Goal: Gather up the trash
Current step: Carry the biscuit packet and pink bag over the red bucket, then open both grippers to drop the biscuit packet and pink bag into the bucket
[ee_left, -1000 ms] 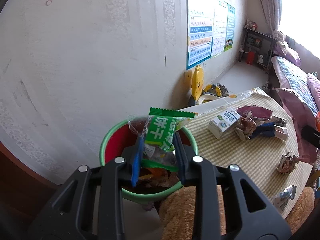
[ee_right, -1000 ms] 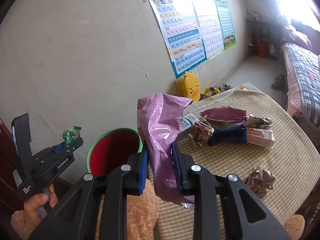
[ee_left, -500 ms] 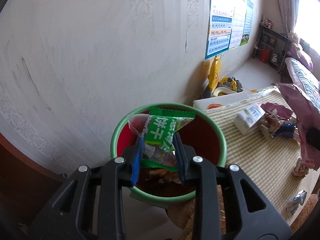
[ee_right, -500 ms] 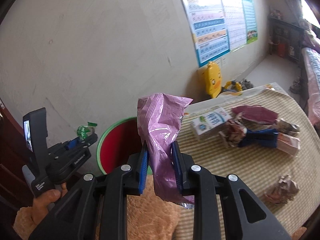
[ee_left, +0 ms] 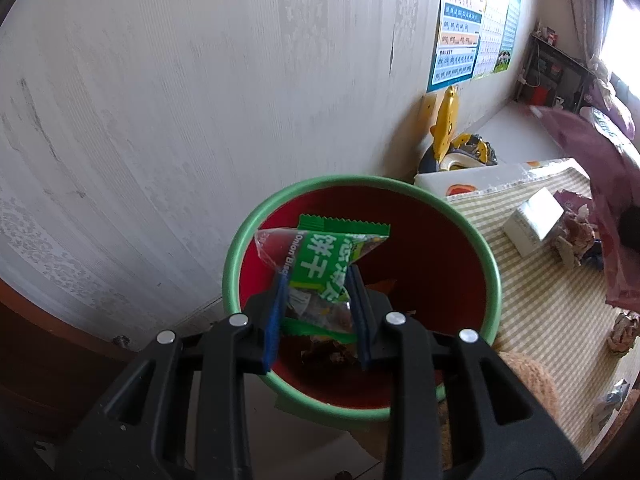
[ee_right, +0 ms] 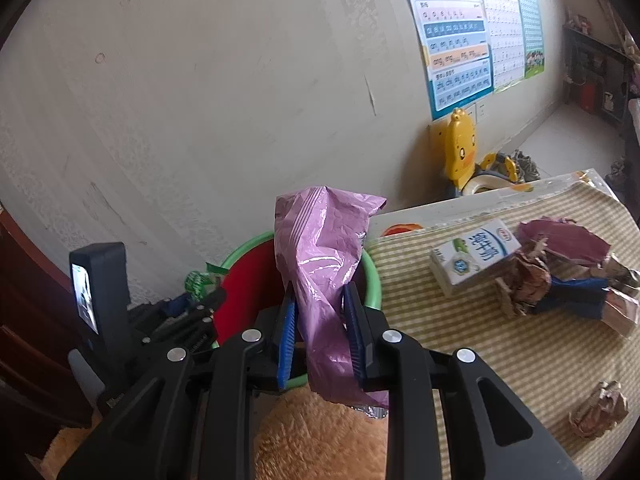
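My left gripper (ee_left: 318,280) is shut on a green biscuit wrapper (ee_left: 320,260), held right over the mouth of the green-rimmed red bin (ee_left: 460,220); other scraps lie at the bin's bottom. My right gripper (ee_right: 320,300) is shut on a crumpled purple plastic bag (ee_right: 320,256), beside and above the bin's (ee_right: 240,280) right rim. The left gripper (ee_right: 192,304) with its wrapper shows at the left of the right wrist view. On the checked tablecloth (ee_right: 500,344) lie a milk carton (ee_right: 476,254), crumpled paper (ee_right: 520,284) and a paper ball (ee_right: 600,408).
The bin stands against a pale wall, beside the table's left end. A yellow duck potty seat (ee_right: 464,152) sits on the floor behind the table. A brown plush surface (ee_right: 312,432) lies under my right gripper. Dark wood furniture (ee_left: 48,344) is at the far left.
Both grippers have moved left and down toward the bin. The left one with the green wrapper now hangs over the bin's opening; the purple bag has come to the bin's right rim.
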`<move>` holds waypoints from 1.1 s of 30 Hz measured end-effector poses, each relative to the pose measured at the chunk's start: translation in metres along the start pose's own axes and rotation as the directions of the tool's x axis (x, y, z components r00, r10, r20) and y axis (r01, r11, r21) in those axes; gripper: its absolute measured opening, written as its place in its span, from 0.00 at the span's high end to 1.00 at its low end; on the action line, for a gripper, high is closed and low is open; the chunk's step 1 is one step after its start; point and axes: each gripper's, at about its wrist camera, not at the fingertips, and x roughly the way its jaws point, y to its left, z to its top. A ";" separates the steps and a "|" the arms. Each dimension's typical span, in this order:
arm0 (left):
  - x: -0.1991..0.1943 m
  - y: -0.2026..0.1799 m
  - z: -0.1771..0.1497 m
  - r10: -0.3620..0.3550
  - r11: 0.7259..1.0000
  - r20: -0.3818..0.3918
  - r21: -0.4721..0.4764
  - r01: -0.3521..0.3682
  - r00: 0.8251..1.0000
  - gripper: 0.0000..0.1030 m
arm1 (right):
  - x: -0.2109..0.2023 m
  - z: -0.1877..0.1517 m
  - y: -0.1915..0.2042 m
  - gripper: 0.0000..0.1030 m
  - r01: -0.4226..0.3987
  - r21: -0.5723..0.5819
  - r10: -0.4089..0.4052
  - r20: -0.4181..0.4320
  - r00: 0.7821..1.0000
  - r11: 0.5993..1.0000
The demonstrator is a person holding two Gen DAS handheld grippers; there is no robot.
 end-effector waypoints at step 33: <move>0.029 0.009 -0.007 -0.037 0.998 -0.071 -0.061 0.033 0.997 0.30 | 0.048 0.006 0.003 0.60 -0.058 0.034 0.060 -0.083 0.995 0.998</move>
